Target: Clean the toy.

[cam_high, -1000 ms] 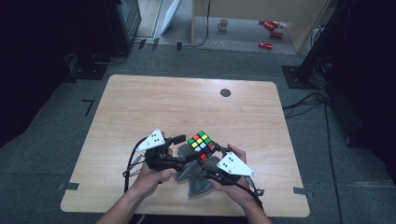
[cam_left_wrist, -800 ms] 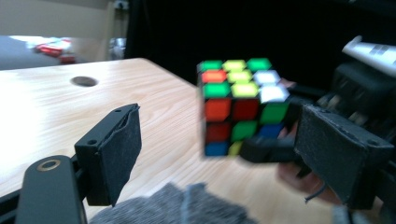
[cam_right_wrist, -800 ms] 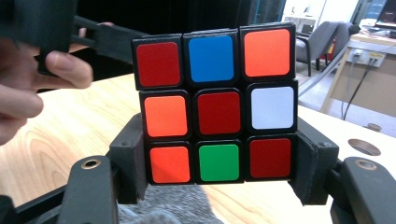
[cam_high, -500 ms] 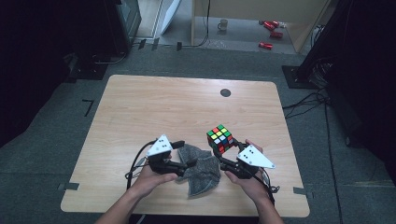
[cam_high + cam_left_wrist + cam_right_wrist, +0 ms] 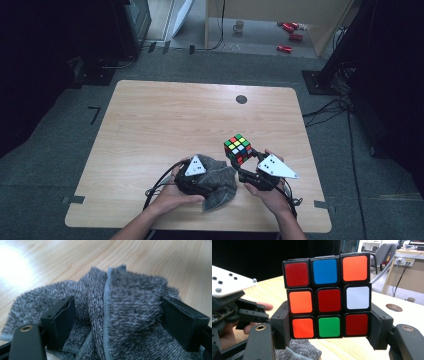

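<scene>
A scrambled Rubik's cube [image 5: 238, 148] is held above the wooden table [image 5: 175, 115]. My right gripper [image 5: 240, 161] is shut on it, with the pads clamping the two sides of its lowest layer [image 5: 328, 297]. To its left a grey fuzzy cloth [image 5: 225, 192] lies bunched on the table. My left gripper [image 5: 210, 180] grips a thick fold of it, and the seam runs up between the jaws [image 5: 130, 302]. Its jaws have just been closing a little on that fold. The right gripper view also shows the left gripper's white plate [image 5: 229, 285] and a corner of cloth [image 5: 299, 351].
A round dark hole [image 5: 241, 99] sits in the table near its far edge. Black cables trail from both grippers toward the near edge. Beyond the table are dark equipment stands, floor cables, a mug [image 5: 239, 25] and red cans [image 5: 290, 27].
The right gripper carried the cube rightward, away from the cloth. The left gripper came down with the cloth, which now rests on the table.
</scene>
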`<state>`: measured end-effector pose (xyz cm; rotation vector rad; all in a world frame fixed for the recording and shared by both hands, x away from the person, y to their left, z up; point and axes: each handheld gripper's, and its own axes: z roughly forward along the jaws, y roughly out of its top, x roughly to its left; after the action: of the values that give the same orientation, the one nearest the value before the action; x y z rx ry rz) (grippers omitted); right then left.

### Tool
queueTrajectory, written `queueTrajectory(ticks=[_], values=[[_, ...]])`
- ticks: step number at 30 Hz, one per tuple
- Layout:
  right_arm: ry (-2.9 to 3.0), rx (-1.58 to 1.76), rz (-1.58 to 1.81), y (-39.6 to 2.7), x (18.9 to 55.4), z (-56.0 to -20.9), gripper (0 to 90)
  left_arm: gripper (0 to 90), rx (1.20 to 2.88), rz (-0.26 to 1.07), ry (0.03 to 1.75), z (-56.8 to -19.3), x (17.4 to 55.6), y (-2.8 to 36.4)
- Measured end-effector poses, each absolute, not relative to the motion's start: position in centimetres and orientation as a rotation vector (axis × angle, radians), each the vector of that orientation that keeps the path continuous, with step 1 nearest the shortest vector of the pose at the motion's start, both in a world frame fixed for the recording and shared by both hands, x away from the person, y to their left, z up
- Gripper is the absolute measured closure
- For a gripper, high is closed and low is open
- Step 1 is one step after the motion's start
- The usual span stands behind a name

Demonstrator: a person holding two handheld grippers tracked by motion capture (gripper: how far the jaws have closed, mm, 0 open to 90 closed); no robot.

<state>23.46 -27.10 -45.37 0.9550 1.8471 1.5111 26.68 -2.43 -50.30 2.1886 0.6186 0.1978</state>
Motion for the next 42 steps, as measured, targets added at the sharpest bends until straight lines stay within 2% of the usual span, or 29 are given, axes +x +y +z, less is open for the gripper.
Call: queueTrajectory(ticks=[5, 9, 14, 17, 19, 26, 31, 35, 39, 42], values=[[1.853, 0.955, 1.509, -27.0, 23.5, -45.5, 34.1, 32.2, 2.281, 0.231, 0.605, -51.3, 26.4, -3.2], [1.859, 0.954, 1.508, -27.0, 23.5, -45.6, 34.1, 48.2, 2.284, 0.226, 0.632, -51.3, 26.6, -3.3], [1.867, 0.948, 1.509, -27.0, 23.6, -45.7, 34.1, 72.9, 2.265, 0.221, 0.652, -51.2, 27.1, -2.8], [1.875, 0.947, 1.513, -27.0, 23.5, -45.6, 34.1, 80.8, 2.24, 0.197, 0.665, -50.7, 27.6, -2.0], [1.884, 0.946, 1.512, -27.0, 23.5, -45.7, 34.1, 82.3, 2.197, 0.143, 0.653, -49.9, 28.0, -1.2], [1.932, 0.922, 1.504, -26.6, 23.5, -46.1, 34.1, 82.4, 1.974, 0.171, 0.762, -47.5, 29.6, 3.1], [1.995, 0.895, 1.488, -25.7, 23.5, -46.8, 34.1, 82.5, 1.821, 0.186, 0.745, -45.8, 30.0, 5.9], [2.08, 0.864, 1.449, -24.2, 23.5, -47.9, 34.1, 82.8, 1.751, 0.184, 0.7, -45.0, 29.8, 6.8], [2.148, 0.837, 1.43, -22.7, 23.3, -48.6, 34.1, 82.8, 1.683, 0.095, 0.66, -44.8, 29.6, 6.8], [2.186, 0.818, 1.431, -21.7, 23.2, -48.8, 34.1, 82.9, 1.695, 0.046, 0.614, -45.0, 29.3, 6.0]])
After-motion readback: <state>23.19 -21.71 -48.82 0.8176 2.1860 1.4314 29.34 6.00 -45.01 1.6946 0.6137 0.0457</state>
